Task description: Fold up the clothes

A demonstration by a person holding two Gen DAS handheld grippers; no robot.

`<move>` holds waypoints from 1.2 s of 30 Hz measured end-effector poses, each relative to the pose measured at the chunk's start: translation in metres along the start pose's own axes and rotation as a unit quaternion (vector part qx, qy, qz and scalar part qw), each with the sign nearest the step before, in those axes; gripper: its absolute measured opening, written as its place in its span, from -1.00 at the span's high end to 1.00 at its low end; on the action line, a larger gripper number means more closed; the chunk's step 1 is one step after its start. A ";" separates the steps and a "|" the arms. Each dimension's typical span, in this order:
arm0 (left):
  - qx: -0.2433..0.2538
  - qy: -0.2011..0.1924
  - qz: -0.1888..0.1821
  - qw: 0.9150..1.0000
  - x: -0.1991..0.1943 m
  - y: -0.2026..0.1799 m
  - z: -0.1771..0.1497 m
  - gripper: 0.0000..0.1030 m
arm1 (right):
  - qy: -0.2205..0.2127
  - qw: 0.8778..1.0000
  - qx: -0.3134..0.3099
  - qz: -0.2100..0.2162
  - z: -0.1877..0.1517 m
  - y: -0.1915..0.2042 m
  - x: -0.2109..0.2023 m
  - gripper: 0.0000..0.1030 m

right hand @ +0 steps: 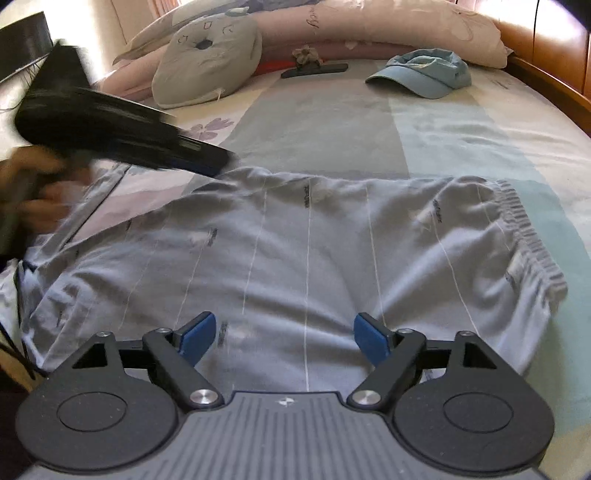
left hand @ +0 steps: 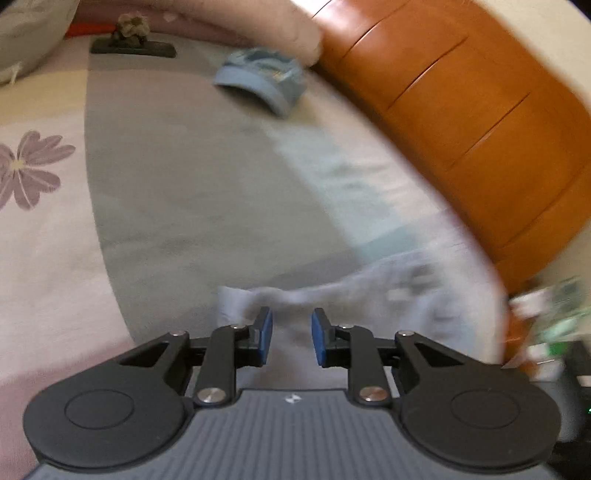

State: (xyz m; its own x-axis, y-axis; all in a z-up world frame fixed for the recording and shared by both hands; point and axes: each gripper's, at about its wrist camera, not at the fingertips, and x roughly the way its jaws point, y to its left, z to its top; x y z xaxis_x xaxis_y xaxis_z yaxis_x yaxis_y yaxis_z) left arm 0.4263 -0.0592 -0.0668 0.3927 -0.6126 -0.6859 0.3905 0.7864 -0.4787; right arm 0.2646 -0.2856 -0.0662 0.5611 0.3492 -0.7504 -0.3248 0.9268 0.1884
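- The right tongs [right hand: 284, 338] hover over the near part of the bed, blue pads spread wide apart with nothing between them.
- Directly beneath lies the pale grey-blue garment [right hand: 314, 251], thin white lines running down it, spread flat across the near half of the bed [right hand: 317, 122]; its gathered elastic edge [right hand: 532, 236] points toward the bed's right side.
- The left tongs [left hand: 291, 338] sit at the garment's left end, pads a narrow gap apart over a fold of cloth; the blur hides whether they pinch it.
- A hand [right hand: 33, 192] grips that tool near the bed's left edge.
- Further back, a light blue cap [right hand: 424, 74] rests near the far right corner, by the wooden headboard [left hand: 461, 92].
- A grey cushion [right hand: 207, 55] and pink pillow [right hand: 369, 26] line the far edge.
- No containers show.
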 end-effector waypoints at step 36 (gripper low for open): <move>0.150 0.034 0.154 0.976 -0.096 -0.072 -0.156 0.12 | -0.035 0.989 -0.141 -0.008 -0.037 -0.004 -0.010 -1.00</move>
State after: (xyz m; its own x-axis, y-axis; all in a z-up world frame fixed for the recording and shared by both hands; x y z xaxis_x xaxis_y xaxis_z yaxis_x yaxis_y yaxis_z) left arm 0.2307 -0.0446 -0.0516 0.4775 -0.3367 -0.8115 0.4938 0.8668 -0.0691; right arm 0.2325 -0.2982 -0.0834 0.6162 0.3518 -0.7047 -0.5086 0.8609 -0.0149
